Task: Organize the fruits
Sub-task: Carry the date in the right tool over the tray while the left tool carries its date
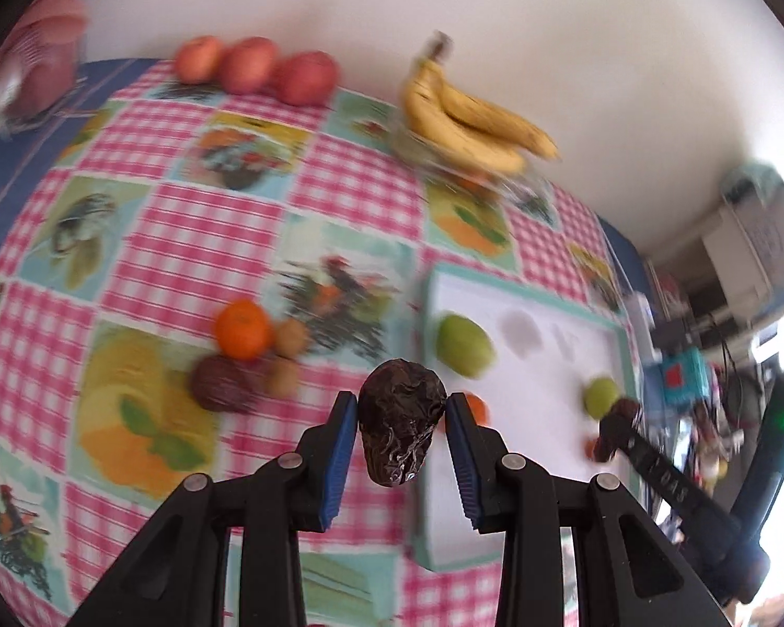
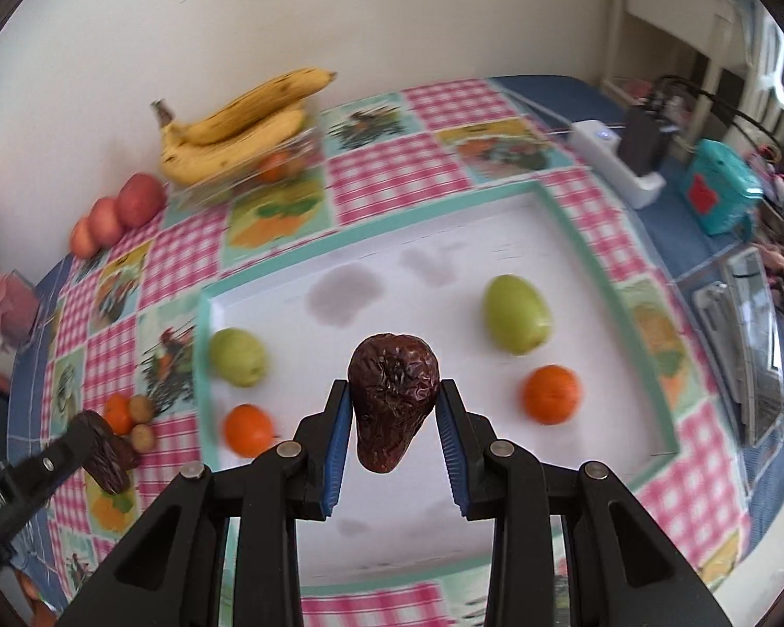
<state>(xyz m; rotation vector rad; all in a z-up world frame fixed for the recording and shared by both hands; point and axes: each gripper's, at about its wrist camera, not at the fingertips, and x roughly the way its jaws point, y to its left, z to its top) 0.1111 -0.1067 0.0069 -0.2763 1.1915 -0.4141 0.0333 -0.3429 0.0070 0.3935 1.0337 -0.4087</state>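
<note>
Dates: left wrist view, left gripper (image 1: 401, 413) clamped on one wrinkled date (image 1: 400, 431), held above the cloth just left of the white tray (image 1: 528, 449); best carried right before release. Right wrist view, right gripper (image 2: 393, 410) clamped on another date (image 2: 392, 407), poised over the tray's near middle, tipped forward, between two oranges (image 2: 551, 393)

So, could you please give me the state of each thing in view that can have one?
Left hand-held gripper: shut on a date.
Left date: held above the tablecloth.
Right hand-held gripper: shut on a date.
Right date: held over the tray.
Tray: holds two green fruits and two oranges.
Bananas: resting on a clear bowl.
Red apples: in a row by the wall.
</note>
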